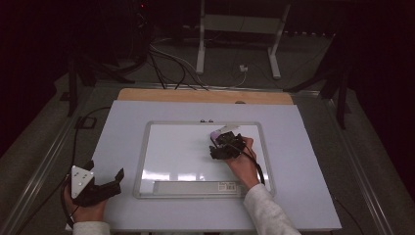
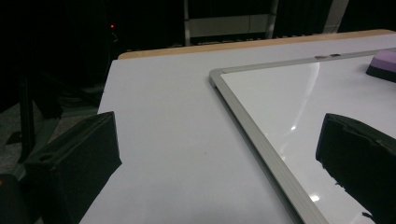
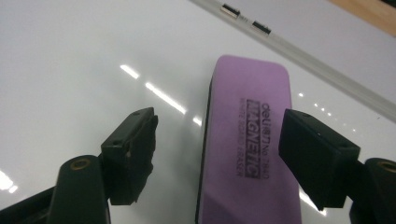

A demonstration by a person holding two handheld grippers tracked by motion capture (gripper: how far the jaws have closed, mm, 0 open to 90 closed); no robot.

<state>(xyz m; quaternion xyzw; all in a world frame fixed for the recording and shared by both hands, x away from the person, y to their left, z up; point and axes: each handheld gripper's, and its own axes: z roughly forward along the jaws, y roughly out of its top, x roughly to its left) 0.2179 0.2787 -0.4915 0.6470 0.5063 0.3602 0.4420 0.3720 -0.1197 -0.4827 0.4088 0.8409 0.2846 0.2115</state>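
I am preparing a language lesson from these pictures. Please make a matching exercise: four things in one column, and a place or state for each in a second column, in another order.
Things:
1. purple eraser
2. whiteboard
3. left gripper
4. right gripper

Places or states:
A. open, off the board, near the table's near left corner
B. lies flat on the grey-white table cover, silver frame
C. lies on the board's far part, near two small clips in the frame
D. open, one jaw on each side of the eraser, not pressing it

Pairs: 1-C, 2-B, 3-A, 4-D
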